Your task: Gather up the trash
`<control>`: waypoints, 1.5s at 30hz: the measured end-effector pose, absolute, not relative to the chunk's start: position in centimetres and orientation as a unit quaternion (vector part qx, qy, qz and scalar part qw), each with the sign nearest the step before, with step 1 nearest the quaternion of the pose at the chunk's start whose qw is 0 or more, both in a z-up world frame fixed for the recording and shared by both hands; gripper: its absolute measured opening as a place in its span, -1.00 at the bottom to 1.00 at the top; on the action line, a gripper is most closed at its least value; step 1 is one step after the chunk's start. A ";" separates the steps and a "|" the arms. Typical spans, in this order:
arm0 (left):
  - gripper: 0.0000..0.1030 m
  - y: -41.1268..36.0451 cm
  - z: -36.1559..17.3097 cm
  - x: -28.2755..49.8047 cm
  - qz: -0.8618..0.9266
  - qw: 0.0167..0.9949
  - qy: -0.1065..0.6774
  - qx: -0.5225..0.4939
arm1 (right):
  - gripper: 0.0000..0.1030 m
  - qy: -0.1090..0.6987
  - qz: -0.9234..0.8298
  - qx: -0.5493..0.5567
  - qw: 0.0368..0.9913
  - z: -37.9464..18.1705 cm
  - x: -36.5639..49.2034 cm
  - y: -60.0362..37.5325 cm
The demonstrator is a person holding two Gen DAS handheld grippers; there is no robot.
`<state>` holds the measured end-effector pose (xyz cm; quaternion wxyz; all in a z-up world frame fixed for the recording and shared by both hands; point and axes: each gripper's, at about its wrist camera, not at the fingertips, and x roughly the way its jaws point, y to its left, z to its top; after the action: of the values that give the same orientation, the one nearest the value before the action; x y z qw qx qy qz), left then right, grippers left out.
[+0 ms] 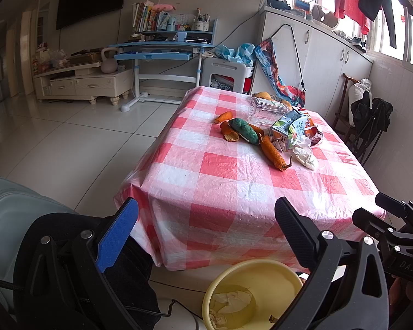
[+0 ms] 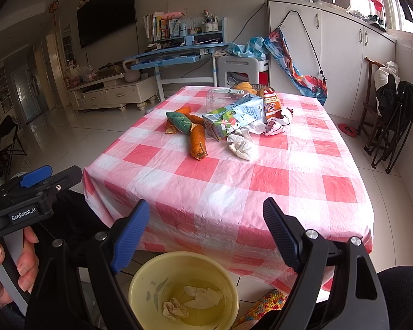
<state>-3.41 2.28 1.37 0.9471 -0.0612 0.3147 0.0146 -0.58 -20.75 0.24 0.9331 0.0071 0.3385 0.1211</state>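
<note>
A heap of trash lies on the red-and-white checked table [image 1: 234, 192] [image 2: 261, 187]: orange peels [image 1: 274, 152] [image 2: 197, 143], a green sponge [image 1: 245, 129] [image 2: 180, 121], a milk carton [image 1: 285, 133] [image 2: 234, 117], a crumpled white tissue [image 1: 305, 158] [image 2: 242, 145], a clear plastic bottle [image 1: 267, 110] [image 2: 220, 96] and a snack wrapper [image 1: 311, 126] [image 2: 272, 104]. A yellow bucket [image 1: 220, 288] [image 2: 140, 283] stands on the floor below the table's near edge, with crumpled tissues inside. My left gripper [image 1: 206, 233] is open and empty above the bucket. My right gripper [image 2: 209, 233] is open and empty too, over the same bucket.
A blue desk [image 1: 162, 49] and a white cabinet [image 1: 330, 52] stand beyond the table. A folded chair [image 2: 393, 126] leans at the right. A hand [image 2: 11, 269] holds the left gripper's handle. White tiled floor [image 1: 82, 137] spreads to the left.
</note>
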 end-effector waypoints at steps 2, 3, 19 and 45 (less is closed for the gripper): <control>0.86 2.3 1.3 -3.4 0.015 0.947 0.315 -0.062 | 0.57 0.338 0.121 0.007 0.933 0.2 -0.6 -20.7; 0.86 2.3 1.4 -3.4 0.015 0.947 0.315 -0.061 | 0.57 0.338 0.121 0.007 0.933 0.3 -0.6 -20.7; 0.86 2.3 1.4 -3.4 0.015 0.947 0.315 -0.061 | 0.58 0.338 0.121 0.007 0.933 0.2 -0.6 -20.8; 0.86 0.9 1.5 1.8 -0.038 0.935 0.338 -0.102 | 0.43 0.414 0.093 0.041 0.904 -1.2 10.1 -24.5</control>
<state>1.85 0.89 1.51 0.9349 -0.1022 0.3377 -0.0380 10.08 -24.51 -1.15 0.9045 0.0410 0.4143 0.0928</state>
